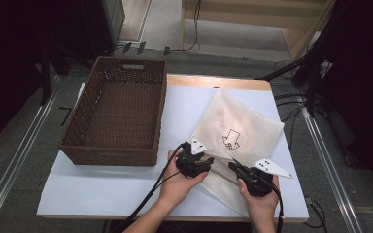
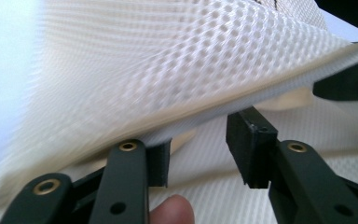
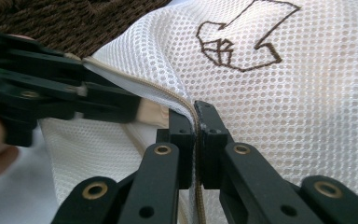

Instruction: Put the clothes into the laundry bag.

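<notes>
Cream mesh zip-up laundry bag (image 1: 238,128) lies flat just ahead of both grippers, right gripper (image 3: 195,122) clenched on its zipper edge, left gripper (image 2: 198,142) released with jaws astride the lifted lip; advisable to hold the right clamp steady while the left regrips.

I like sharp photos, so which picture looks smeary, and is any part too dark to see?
Left gripper view: the mesh bag is smeared with blur and the far left washes out white. Right gripper view: the bag's holes and printed outline are crisp. High view: the table is evenly lit, while both side edges sink into black.
</notes>
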The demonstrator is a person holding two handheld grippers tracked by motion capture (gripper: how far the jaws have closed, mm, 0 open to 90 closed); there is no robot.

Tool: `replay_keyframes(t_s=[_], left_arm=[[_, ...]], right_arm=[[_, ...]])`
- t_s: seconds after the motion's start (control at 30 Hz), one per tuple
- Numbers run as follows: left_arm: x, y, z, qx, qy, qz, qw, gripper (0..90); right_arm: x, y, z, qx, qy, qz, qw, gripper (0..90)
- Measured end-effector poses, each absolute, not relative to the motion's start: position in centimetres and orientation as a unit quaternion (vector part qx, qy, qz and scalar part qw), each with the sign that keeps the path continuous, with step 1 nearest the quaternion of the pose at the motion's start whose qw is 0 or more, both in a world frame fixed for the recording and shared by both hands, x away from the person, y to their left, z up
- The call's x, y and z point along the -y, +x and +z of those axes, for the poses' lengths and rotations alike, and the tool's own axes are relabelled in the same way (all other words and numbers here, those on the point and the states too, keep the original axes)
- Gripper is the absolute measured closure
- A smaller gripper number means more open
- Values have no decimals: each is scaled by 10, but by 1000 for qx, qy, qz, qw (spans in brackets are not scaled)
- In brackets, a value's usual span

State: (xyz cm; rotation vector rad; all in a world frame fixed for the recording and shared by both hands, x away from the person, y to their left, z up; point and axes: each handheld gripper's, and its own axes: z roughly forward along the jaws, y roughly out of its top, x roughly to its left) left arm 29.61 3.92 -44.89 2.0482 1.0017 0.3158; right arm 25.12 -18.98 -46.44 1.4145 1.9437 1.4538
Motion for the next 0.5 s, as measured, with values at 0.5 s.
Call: replay_keyframes(t_s=[0.5], left_arm=[[-23,311,-468,-438,820,194,312,718]], right_arm=[[184,250,-464,-688,488,510,168,876]])
